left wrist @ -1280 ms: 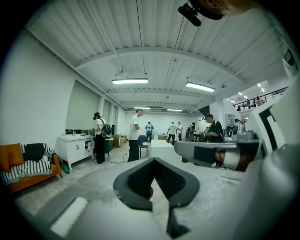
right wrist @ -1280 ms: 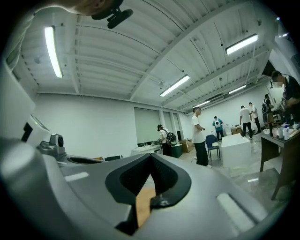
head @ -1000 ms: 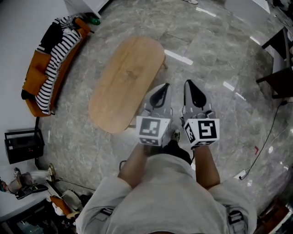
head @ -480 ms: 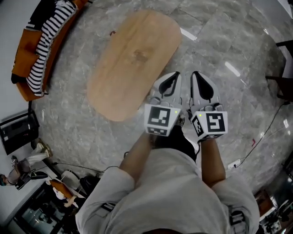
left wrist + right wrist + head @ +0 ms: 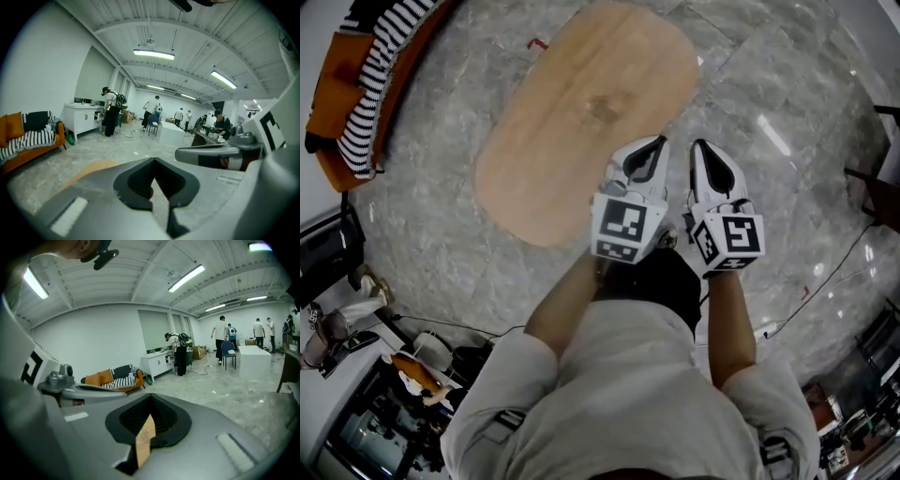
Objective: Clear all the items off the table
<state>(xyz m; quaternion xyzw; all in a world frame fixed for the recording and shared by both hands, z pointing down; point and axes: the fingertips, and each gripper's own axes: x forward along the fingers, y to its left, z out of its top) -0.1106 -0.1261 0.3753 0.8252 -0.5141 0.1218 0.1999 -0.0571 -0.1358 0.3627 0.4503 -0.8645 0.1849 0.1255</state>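
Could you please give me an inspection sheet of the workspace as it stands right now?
Surface: oval wooden table, nothing seen on it.
Job's things: nothing seen.
Clutter: mixed items on the floor at lower left.
Grippers: left hand-held gripper and right hand-held gripper side by side near the table's edge, both shut and empty.
Cables: one cable on the floor at right.
Surroundings: orange sofa with a striped blanket; grey stone floor; people farther off in the room.
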